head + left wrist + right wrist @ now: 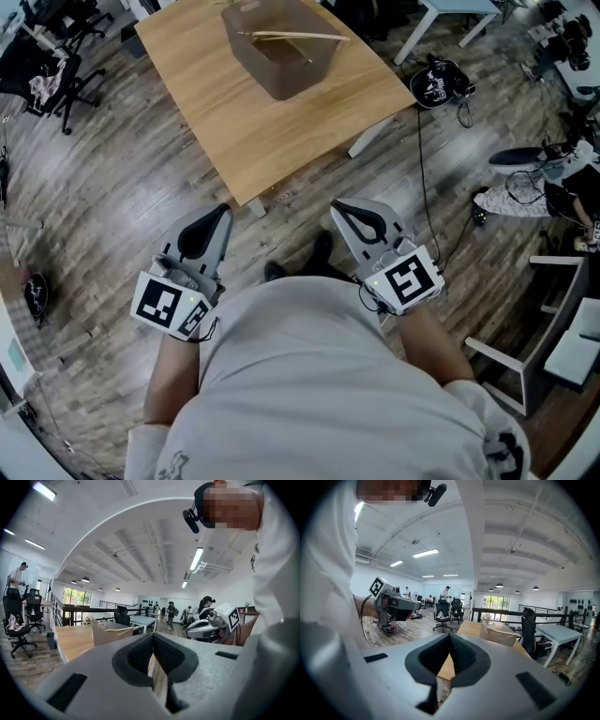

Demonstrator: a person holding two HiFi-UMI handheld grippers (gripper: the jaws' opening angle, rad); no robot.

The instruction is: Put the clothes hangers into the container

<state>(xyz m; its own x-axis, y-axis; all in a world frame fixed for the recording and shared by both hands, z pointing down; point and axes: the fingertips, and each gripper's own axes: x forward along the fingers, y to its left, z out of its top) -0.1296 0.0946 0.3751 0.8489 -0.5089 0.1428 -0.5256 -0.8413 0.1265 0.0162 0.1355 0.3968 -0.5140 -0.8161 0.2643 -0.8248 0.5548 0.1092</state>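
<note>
A translucent brown container stands on the wooden table, and a wooden clothes hanger lies across its top. Both grippers hang close to the person's body, short of the table's near corner. My left gripper is shut with nothing in it, and so is my right gripper. The left gripper view looks past its closed jaws to the container on the table. Beyond the closed jaws of the right gripper view, the container also shows.
A black bag with a cable lies on the wood floor right of the table. A white chair stands at the right, and a black office chair at the upper left. Other people and desks stand far off.
</note>
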